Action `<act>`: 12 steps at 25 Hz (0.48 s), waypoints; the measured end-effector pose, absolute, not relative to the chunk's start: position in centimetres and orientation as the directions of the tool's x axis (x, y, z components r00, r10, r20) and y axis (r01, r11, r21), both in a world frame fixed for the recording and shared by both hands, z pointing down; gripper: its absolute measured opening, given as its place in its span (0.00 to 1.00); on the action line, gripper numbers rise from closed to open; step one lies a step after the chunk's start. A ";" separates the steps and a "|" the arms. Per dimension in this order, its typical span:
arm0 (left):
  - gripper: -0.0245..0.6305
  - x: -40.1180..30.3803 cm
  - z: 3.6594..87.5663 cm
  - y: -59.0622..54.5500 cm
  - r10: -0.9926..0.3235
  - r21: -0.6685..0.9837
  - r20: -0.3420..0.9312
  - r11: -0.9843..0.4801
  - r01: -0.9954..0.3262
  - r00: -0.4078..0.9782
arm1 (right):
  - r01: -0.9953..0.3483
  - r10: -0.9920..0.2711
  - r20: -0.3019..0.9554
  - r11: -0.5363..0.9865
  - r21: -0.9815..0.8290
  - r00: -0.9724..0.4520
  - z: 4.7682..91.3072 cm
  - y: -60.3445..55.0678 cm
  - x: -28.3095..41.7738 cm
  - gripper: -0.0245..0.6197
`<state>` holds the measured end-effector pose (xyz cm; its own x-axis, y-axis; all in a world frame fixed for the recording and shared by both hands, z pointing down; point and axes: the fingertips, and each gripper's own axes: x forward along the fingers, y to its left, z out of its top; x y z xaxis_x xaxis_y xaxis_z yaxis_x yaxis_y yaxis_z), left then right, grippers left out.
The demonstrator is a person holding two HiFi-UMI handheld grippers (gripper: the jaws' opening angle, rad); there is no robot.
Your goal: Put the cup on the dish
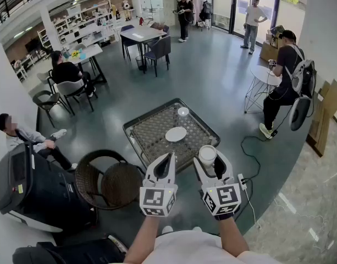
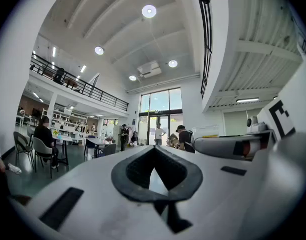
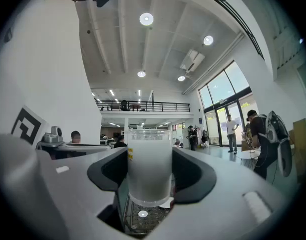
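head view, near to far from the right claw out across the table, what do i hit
right claw shut on the cup → dish → small round pale object

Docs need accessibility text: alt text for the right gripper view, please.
A frosted white cup stands upright, clamped between the two jaws of the right tool. Below it shows a patch of mesh table; behind is a tall, bright hall with people standing near glass doors at right.
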<state>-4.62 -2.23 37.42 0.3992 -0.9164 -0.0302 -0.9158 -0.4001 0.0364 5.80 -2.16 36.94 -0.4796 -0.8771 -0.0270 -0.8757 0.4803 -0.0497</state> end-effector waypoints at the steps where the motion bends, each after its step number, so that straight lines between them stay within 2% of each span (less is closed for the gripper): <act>1: 0.04 -3.9 37.6 -2.0 -0.916 0.036 -0.026 -0.402 -0.915 0.401 | -0.875 -0.876 -0.025 0.481 -0.056 -0.481 37.1 -1.9 6.4 0.44; 12: 0.04 1.0 40.3 0.2 -0.927 0.088 0.038 -0.368 -0.926 0.372 | -0.849 -0.853 -0.005 0.519 -0.100 -0.521 39.2 0.4 11.1 0.44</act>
